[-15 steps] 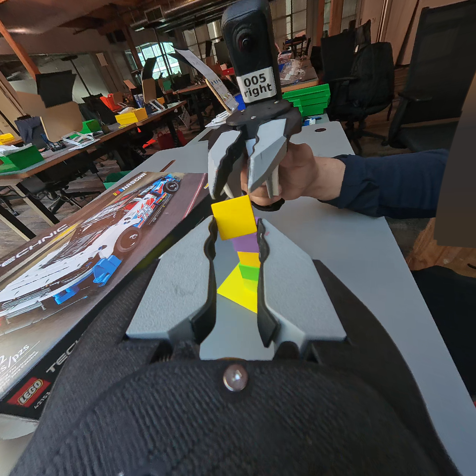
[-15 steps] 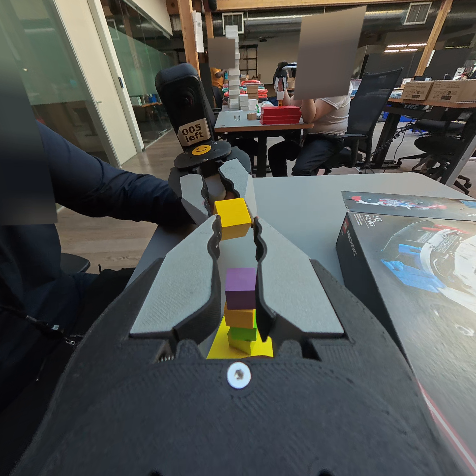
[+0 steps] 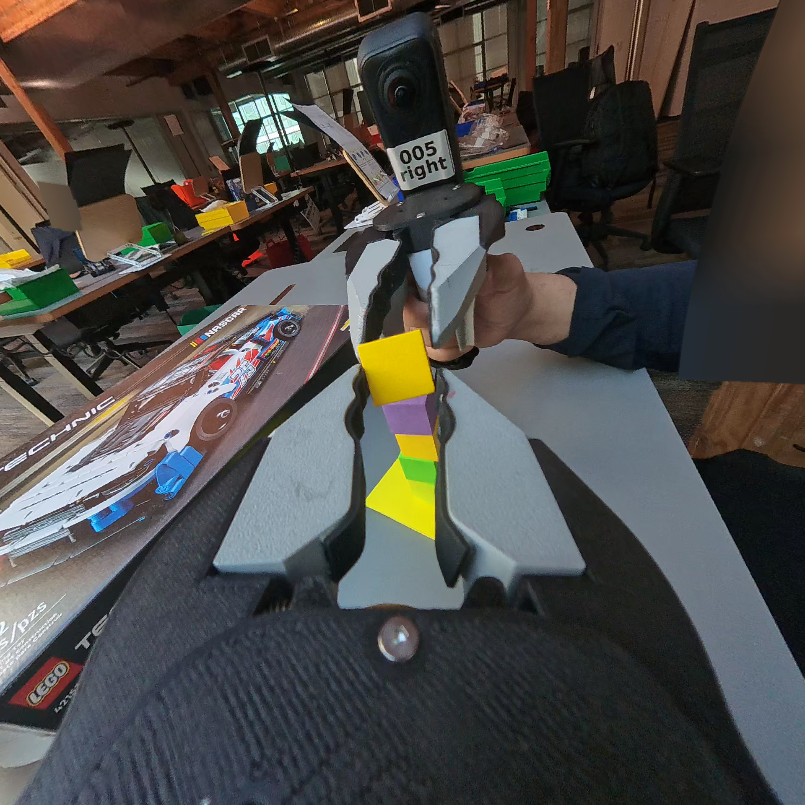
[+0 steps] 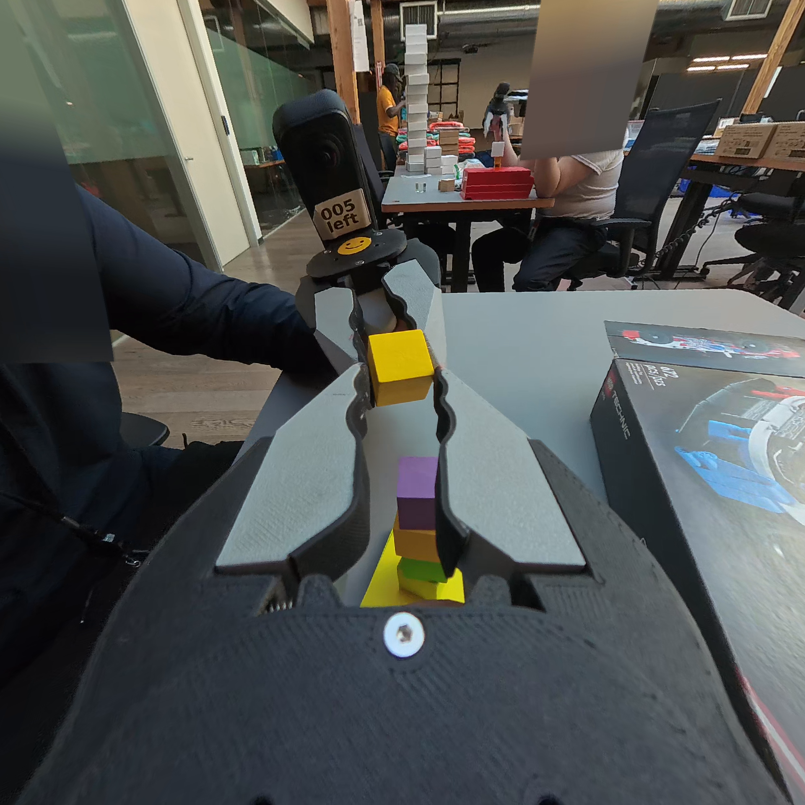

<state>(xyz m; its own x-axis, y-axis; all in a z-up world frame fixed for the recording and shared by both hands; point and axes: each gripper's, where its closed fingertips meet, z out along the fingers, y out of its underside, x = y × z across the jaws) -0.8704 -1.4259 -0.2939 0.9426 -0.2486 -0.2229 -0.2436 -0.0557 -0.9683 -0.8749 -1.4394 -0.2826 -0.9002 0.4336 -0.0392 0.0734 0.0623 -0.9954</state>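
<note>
A yellow cube hangs in the air between both grippers, which face each other. My left gripper is shut on it, with both pads against its sides. My right gripper is open around the same cube, and a thin gap shows at its right pad. Below the cube stands a stack: a purple cube, an orange one, a green one and a pale yellow one at the bottom. The stack rests on a yellow square sheet on the grey table. It also shows in the left wrist view, with the purple cube just under the yellow cube.
A large toy-car kit box lies on the table beside the stack; it also shows in the right wrist view. A person's hand holds the right gripper. Other desks, chairs, bins and seated people are in the background. It is some 4 cm from my left tips to the purple cube.
My right gripper's jaws have spread apart and let go of the yellow cube, while my left gripper keeps its grip. The cube sits at nearly the same place above the stack.
</note>
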